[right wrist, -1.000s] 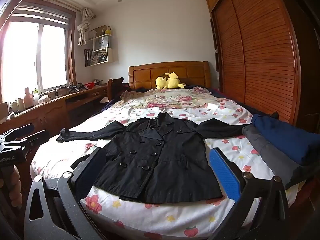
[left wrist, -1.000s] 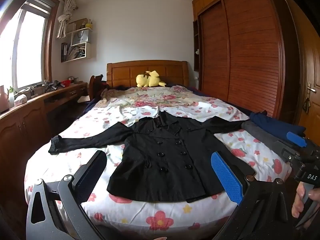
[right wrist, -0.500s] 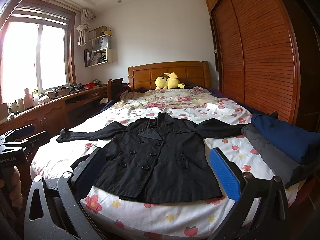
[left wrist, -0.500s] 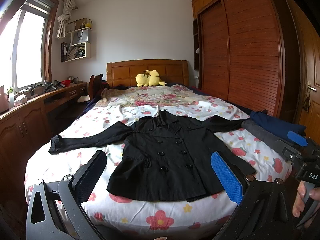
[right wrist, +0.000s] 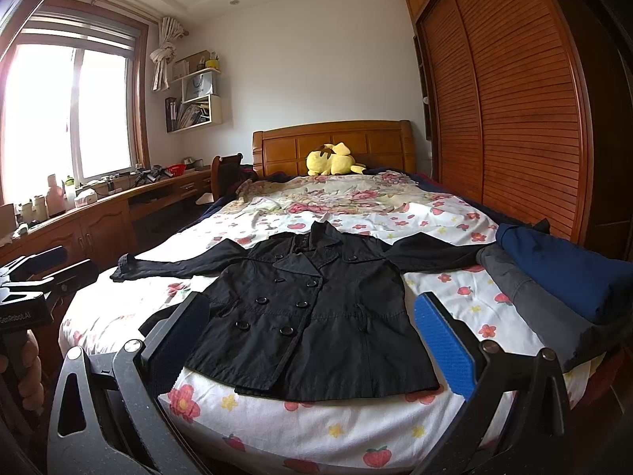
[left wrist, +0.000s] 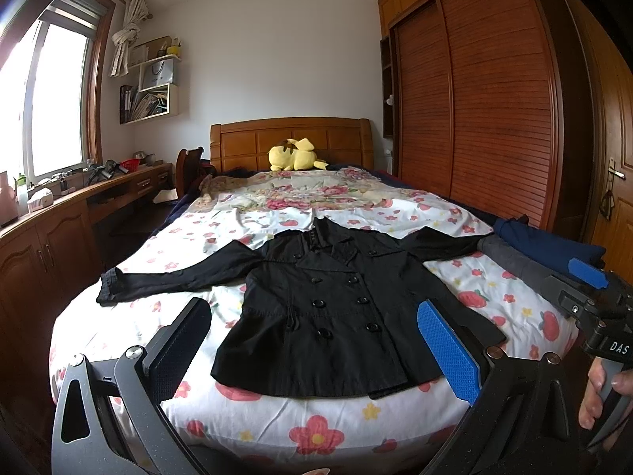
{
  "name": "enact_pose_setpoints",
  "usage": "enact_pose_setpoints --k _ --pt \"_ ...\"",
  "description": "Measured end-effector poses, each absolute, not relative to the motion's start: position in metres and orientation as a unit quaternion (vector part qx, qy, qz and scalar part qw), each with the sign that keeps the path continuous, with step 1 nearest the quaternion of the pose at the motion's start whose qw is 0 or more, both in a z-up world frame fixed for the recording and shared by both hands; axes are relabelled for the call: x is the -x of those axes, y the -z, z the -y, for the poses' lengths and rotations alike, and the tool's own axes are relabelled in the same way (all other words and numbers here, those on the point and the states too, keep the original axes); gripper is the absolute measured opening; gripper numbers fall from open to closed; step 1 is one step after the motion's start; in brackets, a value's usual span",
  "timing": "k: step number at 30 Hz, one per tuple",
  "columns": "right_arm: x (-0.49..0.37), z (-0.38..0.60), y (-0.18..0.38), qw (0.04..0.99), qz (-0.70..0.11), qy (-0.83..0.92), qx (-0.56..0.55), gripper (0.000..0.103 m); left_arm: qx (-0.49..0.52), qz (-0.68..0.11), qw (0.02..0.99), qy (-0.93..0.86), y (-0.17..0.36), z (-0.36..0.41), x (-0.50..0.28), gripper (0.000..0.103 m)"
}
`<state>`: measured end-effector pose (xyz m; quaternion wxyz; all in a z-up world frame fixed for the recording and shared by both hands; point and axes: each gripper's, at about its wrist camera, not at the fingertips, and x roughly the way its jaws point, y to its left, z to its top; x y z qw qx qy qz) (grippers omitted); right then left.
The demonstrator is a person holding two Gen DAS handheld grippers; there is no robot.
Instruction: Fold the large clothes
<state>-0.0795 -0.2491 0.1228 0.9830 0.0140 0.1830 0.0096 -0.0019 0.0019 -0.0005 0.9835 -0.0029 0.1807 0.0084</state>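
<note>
The black coat (left wrist: 336,308) lies flat, front up and buttoned, at the foot edge of the bed (left wrist: 316,431), sleeves spread toward both side edges; my left gripper (left wrist: 312,350) and right gripper (right wrist: 312,340) hover before that edge, both spread wide, grasping nothing.

We see a black coat (left wrist: 336,308) with black buttons on a white sheet (left wrist: 277,427) printed with red and pink flowers and small yellow ones. At the bed's right edge lie a navy garment (right wrist: 561,269) and a grey garment (right wrist: 526,301); by the orange-brown wooden headboard (right wrist: 332,142) sits a yellow plush toy (right wrist: 332,160). Each gripper shows one blue pad (left wrist: 447,352) and one dark pad (left wrist: 178,344).
</note>
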Motion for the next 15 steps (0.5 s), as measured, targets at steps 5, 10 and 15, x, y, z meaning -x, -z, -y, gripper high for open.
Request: enact_pose_setpoints --k 5,10,15 --pt "0.0803 0.2484 -0.1234 0.983 -0.183 -0.01 -0.015 0.103 0.002 -0.181 0.983 -0.009 0.0013 0.0 0.0012 0.103" --pt "0.0809 0.2477 -0.1241 0.983 -0.183 -0.01 -0.014 0.103 0.002 -0.181 0.983 -0.008 0.001 -0.0005 0.0012 0.103" --pt "0.0811 0.2472 -0.1245 0.983 -0.183 -0.009 -0.014 0.103 0.001 -0.18 0.984 -0.009 0.0013 0.0002 0.0016 0.103"
